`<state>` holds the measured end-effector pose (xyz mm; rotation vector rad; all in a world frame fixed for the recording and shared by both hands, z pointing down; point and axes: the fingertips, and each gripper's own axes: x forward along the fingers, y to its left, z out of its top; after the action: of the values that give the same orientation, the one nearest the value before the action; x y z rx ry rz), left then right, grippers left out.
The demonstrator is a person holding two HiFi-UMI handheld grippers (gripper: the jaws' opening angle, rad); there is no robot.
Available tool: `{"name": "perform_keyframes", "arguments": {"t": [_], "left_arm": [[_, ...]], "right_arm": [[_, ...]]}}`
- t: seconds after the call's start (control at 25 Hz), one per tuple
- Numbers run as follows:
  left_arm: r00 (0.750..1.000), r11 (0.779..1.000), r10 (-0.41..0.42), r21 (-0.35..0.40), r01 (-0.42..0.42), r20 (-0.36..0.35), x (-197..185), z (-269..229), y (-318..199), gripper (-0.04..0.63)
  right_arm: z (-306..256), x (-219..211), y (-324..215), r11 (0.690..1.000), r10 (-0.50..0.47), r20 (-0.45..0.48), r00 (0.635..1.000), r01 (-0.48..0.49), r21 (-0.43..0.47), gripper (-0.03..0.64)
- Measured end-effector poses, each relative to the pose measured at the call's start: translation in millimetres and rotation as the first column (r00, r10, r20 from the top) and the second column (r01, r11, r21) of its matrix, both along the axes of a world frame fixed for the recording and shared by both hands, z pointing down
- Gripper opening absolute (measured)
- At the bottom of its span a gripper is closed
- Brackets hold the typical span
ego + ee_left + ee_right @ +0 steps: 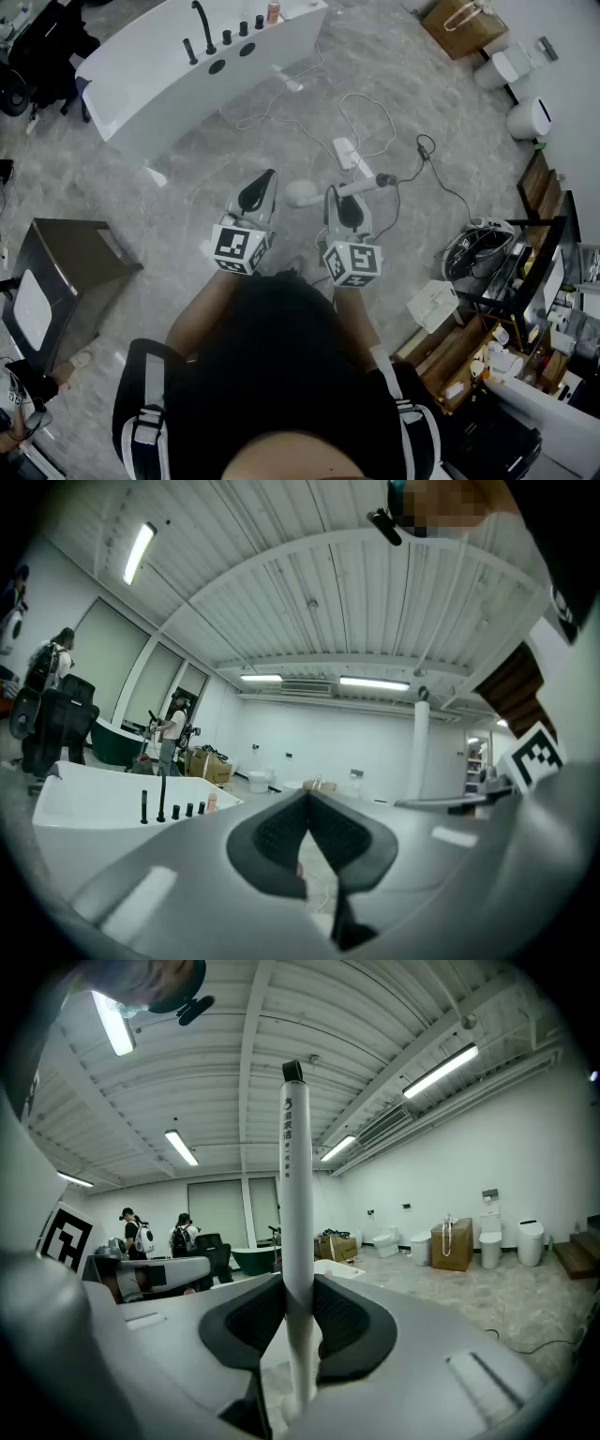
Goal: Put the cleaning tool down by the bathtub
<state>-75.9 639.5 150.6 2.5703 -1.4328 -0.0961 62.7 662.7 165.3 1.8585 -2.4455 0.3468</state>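
Observation:
The cleaning tool (361, 184) is a white stick with a round white head. In the head view it lies level above the floor, head to the left. My right gripper (339, 194) is shut on its handle. In the right gripper view the handle (295, 1176) stands straight up between the dark pads (246, 1321), which press on it. My left gripper (266, 181) hangs just left of the tool's head; in its own view the left gripper (307, 801) has its jaws together on nothing. The white bathtub (178, 70) with black taps stands ahead at the far left, and again in the left gripper view, bathtub (94, 803).
Cables and a white power strip (345, 152) lie on the marble floor between me and the tub. A dark side table (66, 272) stands at the left. At the right are a shelf unit (525, 272), a cardboard box (459, 23) and toilets (530, 117). People (131, 1237) stand far off.

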Motion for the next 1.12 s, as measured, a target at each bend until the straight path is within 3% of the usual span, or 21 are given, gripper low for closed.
{"name": "perform_keyframes", "arguments": {"t": [1.12], "left_arm": [[0.998,0.999,0.054,0.01,-0.053,-0.015,-57.1,6.2,-11.7,0.009]], "right_arm": [[-0.5,-47.0,-15.7,0.998,0.06,-0.005,0.998,-0.06,0.014,0.094]]}}
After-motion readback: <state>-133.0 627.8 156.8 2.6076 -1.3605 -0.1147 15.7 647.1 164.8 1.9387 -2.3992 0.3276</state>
